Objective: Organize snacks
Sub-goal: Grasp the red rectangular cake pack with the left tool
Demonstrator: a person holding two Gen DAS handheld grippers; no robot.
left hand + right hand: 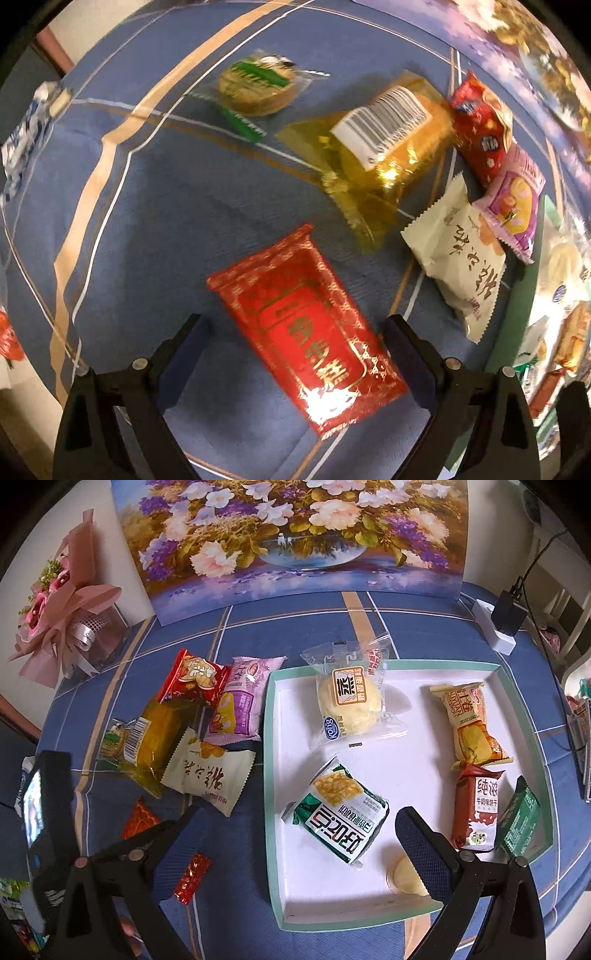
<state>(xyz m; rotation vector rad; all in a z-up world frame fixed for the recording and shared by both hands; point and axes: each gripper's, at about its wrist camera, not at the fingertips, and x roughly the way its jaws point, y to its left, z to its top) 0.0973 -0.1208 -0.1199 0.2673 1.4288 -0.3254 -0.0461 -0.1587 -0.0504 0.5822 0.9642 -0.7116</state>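
A red-and-gold snack packet lies flat on the blue checked tablecloth, between the fingers of my left gripper, which is open and straddles it. Beyond it sit a yellow cellophane cake, a round biscuit pack, a cream packet, a purple packet and a red packet. My right gripper is open and empty over the near edge of the white tray. The tray holds a bun, a green-white packet, a yellow packet and several others.
A flower painting stands at the back of the table and a pink bouquet at the back left. A white power strip with a black plug lies at the back right. Loose snacks cluster left of the tray.
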